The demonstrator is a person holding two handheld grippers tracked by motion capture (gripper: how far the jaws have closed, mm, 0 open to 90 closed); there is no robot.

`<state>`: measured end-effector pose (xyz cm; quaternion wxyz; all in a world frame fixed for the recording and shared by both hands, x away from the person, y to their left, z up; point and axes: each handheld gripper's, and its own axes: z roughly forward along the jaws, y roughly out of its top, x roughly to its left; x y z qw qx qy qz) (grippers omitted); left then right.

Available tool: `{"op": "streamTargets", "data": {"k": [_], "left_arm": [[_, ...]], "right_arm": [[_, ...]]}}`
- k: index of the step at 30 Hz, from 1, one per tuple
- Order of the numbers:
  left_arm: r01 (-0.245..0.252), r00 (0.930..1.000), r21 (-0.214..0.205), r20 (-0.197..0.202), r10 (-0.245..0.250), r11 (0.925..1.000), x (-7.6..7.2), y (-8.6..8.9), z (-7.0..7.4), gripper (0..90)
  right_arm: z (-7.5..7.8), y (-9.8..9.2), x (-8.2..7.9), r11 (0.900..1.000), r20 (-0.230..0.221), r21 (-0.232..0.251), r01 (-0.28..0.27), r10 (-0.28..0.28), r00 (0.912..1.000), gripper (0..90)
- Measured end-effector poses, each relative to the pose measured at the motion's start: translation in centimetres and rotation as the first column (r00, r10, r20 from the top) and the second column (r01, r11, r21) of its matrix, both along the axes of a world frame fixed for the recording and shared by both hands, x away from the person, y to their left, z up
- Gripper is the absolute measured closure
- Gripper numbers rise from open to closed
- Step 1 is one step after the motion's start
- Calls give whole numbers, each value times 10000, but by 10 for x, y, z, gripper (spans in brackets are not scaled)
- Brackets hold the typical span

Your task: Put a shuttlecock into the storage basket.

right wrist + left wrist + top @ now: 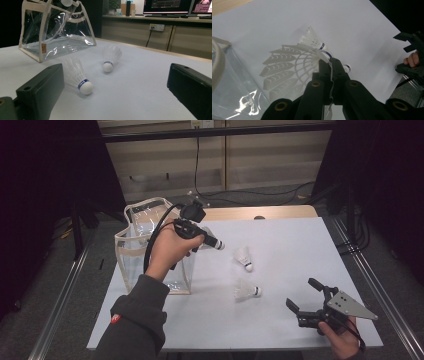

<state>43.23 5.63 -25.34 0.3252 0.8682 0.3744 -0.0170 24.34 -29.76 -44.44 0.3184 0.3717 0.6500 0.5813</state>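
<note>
Your left claw (pixel 331 75) pinches a shuttlecock (pixel 287 72) by one thin feather edge beside the bag (pixel 150 245), so it may slip; right claw (pixel 306 296) gapes wide.

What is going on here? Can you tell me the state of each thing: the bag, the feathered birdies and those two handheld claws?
Clear bag: upright, top open.
Held shuttlecock: feathers pinched, off the table.
Far shuttlecock: lying on the table.
Near shuttlecock: lying on the table.
Left gripper: fingers shut on held shuttlecock.
Right gripper: fingers open, empty.
</note>
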Motion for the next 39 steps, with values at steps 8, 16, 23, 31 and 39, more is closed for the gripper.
{"op": "streamTargets", "data": {"k": [8,16,23,31,39], "left_arm": [[-36,10000,-133,-79,35,9999,3,3,3,896],[-92,9999,122,-87,93,9999,6,3,3,896],[-152,9998,217,-84,154,9996,8,3,5,896],[-264,9996,110,-92,265,9996,12,7,12,896],[-445,9990,70,-70,446,9990,16,12,17,896]], "right_arm": [[0,0,0,10000,-30,6,-16,16,10000,8],[0,0,0,10000,-23,24,-28,28,10000,8],[0,0,0,10000,-29,44,-50,50,10000,8],[0,0,0,10000,-33,44,-59,59,10000,8],[0,1,0,9999,-46,63,-103,104,9999,8]]}}
